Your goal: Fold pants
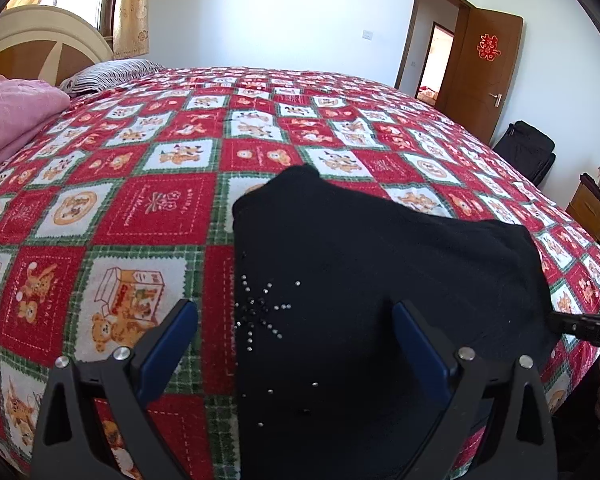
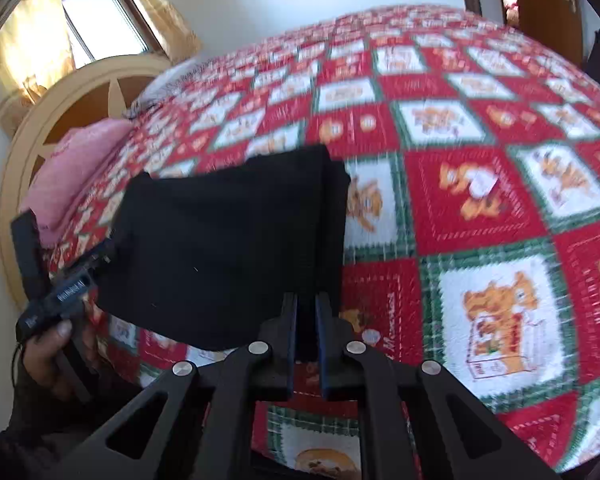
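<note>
Right gripper (image 2: 306, 320) is nearly closed on the near edge of the black pants (image 2: 228, 248); left gripper (image 1: 296, 336) is held wide open, gripping nothing. Pants are seen folded compact on the bedspread (image 1: 140, 208) (rhinestone star pattern on top).

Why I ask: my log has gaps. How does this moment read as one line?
pants partly folded on bed | left tool open above pants | right tool shut on pants edge
</note>
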The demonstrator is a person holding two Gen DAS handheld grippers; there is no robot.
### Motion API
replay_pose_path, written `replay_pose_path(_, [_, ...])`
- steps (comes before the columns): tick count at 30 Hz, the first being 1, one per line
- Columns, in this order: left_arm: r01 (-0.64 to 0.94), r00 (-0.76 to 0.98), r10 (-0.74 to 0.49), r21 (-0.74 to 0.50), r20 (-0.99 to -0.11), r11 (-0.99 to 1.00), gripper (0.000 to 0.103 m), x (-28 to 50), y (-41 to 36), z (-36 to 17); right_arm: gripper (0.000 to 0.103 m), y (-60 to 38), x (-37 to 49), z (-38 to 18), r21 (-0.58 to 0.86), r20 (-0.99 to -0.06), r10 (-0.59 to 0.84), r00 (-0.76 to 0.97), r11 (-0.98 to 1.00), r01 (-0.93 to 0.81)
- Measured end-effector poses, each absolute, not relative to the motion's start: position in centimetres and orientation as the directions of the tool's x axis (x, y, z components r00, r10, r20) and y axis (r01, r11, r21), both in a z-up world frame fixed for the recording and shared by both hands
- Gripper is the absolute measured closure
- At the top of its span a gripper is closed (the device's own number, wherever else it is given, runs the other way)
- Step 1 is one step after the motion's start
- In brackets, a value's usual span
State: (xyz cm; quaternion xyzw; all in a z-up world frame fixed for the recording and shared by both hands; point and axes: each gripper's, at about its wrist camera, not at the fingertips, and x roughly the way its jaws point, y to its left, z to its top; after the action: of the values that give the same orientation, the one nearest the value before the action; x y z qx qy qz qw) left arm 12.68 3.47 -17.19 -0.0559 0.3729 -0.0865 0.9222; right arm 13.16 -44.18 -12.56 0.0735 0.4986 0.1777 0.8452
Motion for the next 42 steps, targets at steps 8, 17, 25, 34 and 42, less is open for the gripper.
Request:
replay_pose_path(8, [0.123,0.704,-0.204,-0.166,-0.681,0.978,0.003,12.6,3.3,-17.4,0.064,-44.3,13.2,-9.7,0.247,-0.753,0.326,0.571,0.945,-0.215])
replay_pose_path(17, [0.125,0.699,-0.209,-0.170,-0.684,0.977,0.000,12.6,3.3,-17.6,0.056,-39.1,17.1,-10.8,0.251,-0.734,0.409,0.543,0.905,-0.343])
replay_pose_path(25, [0.125,0.715,-0.195,-0.152,-0.671,0.980,0.000,12.4,3.7,-17.3,0.056,-40.8,16.6,-11.0,0.287,-0.713,0.444,0.543,0.891,-0.351])
replay_pose_path(34, [0.114,0.741,-0.192,-0.160,-0.644,0.980,0.000,12.6,5.5,-16.6,0.043,-45.8,16.3,-11.0,0.350,-0.720,0.414,0.557,0.909,-0.224])
replay_pose_path(42, [0.085,0.772,-0.164,-0.156,-0.614,0.984,0.000,13.1,6.9,-16.2,0.042,-45.3,16.3,-13.4,0.367,-0.744,0.436,0.506,0.900,-0.236])
